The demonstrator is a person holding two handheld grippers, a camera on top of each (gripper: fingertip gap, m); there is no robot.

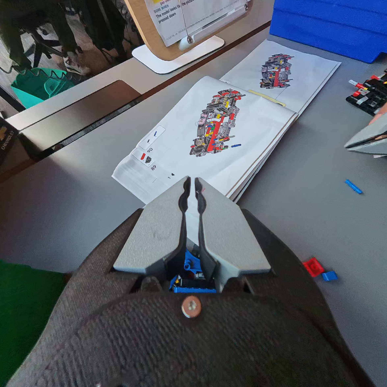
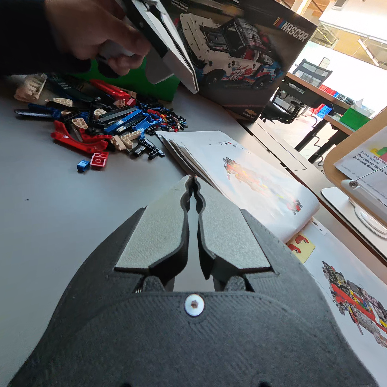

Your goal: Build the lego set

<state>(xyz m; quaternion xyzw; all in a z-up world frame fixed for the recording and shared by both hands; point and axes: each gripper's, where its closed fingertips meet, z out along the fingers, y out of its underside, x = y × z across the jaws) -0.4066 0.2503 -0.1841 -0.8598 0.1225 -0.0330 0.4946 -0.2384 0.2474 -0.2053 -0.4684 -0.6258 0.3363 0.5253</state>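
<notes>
Left claw is basically closed, just a hairline slit between the wavy black rubber pads, nothing pinched. It hangs over the near corner of an open instruction booklet, w/ glossy white pages, a thick stack of leaves fanned at the edge and colour build diagrams printed on them. The fingers are matte grey w/ a grainy finish, on a ribbed black printed body w/ one silver screw.

Right claw has its pads pressed together at the tips, bare, sitting just beside the booklet's fanned page edges, low over the surface.

That surface is smooth matte grey laminate. Near the booklet's left side there's a pile of plastic building bits: red curved panels, blue & black beams w/ holes, tan L-shaped pieces. A red square plate and a small blue piece lie touching, a bit apart from the pile. A thin blue pin sits alone, and a half-built black/red model sits toward the far edge.

At the far edge: dark cardboard box w/ a race truck picture, a green bin and a wood-framed sign stand on a white base. Blue bin in the far corner. Room behind is bright, w/ more desks, chairs and windows.
</notes>
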